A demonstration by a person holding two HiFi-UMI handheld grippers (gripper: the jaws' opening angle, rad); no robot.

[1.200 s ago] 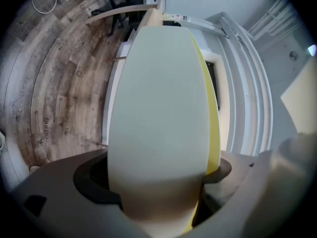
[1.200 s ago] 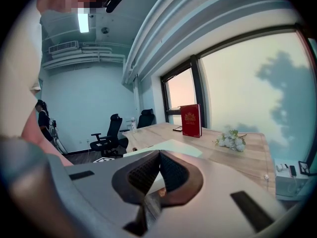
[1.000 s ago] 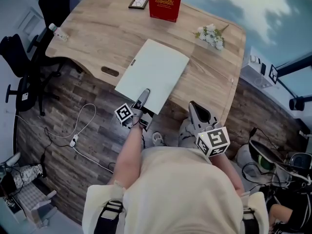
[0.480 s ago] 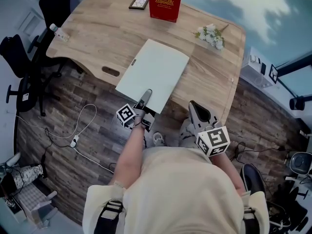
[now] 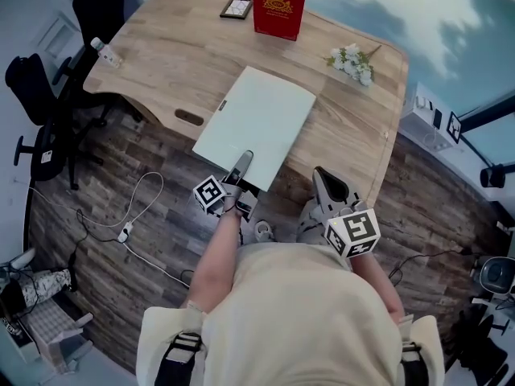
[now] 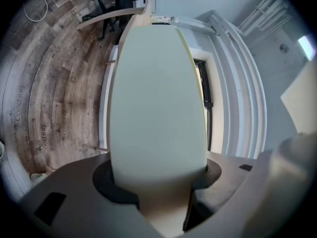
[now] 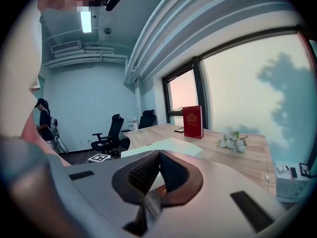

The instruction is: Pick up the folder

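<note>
While my L gripper (image 5: 243, 159) jaws, just closing, pinch the near edge of the folder (image 5: 259, 121) overhanging the desk (image 5: 173, 51) & the R gripper (image 5: 323, 180) sits shut, empty, I fear it'll sag & slip on lift.

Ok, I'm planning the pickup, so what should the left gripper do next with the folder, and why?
Probably lift gently. The jaws of the left gripper have just been closing and now clamp the near edge of the folder, which overhangs the desk. The right gripper is shut and apart.

text: none legible | red book (image 5: 278, 6): gold print too small to read
</note>
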